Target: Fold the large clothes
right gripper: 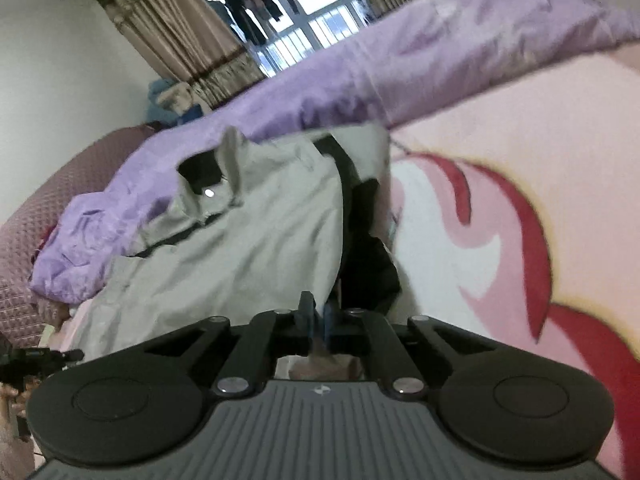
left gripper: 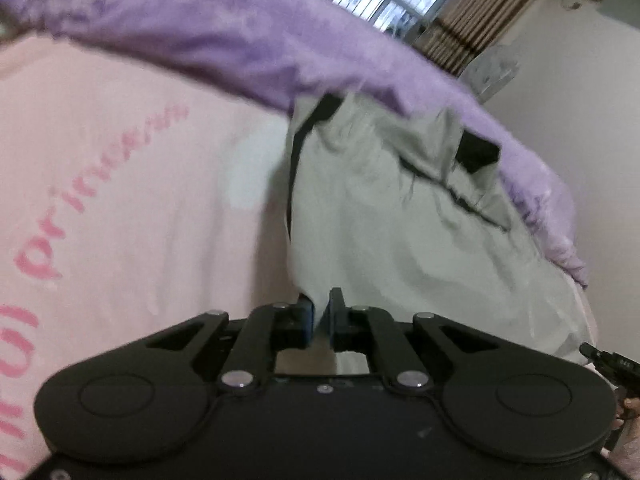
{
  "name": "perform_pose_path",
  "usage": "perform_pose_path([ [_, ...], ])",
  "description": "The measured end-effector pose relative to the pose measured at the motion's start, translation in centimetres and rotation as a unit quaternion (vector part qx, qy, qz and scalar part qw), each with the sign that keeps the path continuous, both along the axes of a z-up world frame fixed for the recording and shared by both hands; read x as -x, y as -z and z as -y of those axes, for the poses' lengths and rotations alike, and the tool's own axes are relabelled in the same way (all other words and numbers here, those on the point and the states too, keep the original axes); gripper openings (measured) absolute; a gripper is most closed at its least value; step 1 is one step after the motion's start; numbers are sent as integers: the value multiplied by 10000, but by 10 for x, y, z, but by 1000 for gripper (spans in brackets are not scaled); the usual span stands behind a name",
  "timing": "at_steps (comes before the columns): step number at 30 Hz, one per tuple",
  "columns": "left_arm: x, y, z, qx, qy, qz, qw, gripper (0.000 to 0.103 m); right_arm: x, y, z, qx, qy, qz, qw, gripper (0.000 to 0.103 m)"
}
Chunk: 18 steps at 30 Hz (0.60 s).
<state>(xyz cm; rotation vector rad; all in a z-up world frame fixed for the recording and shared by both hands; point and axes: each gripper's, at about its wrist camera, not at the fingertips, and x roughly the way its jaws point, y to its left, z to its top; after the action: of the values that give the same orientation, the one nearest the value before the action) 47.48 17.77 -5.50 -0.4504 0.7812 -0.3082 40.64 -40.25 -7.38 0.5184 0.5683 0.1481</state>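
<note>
A light grey jacket (left gripper: 400, 216) with black trim lies on a pink printed bed cover (left gripper: 120, 168). My left gripper (left gripper: 320, 312) is shut on the jacket's near edge. In the right wrist view the same grey jacket (right gripper: 240, 232) shows its black lining at its right side. My right gripper (right gripper: 318, 314) is shut on the jacket's near edge, next to the black lining. The other gripper shows at the far right of the left wrist view (left gripper: 612, 368) and at the far left of the right wrist view (right gripper: 36, 360).
A purple quilt (left gripper: 240, 40) lies bunched along the far side of the jacket, also in the right wrist view (right gripper: 440, 60). The pink bed cover (right gripper: 520, 200) carries a red and white print. A mauve quilted sofa (right gripper: 48, 200), curtains (right gripper: 172, 28) and a window (right gripper: 304, 20) stand behind.
</note>
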Motion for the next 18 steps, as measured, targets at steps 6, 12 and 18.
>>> perform_pose_path([
  [6,-6,32,0,-526,136,-311,9980,25,4,40,10,-98,-10,-438,9990,6],
  [12,-23,3,-16,-851,20,45,9964,56,-1,13,22,209,38,-18,9998,53],
  [18,-91,-13,2,-832,-176,390,9956,56,-81,-26,1,1052,120,468,9933,61],
])
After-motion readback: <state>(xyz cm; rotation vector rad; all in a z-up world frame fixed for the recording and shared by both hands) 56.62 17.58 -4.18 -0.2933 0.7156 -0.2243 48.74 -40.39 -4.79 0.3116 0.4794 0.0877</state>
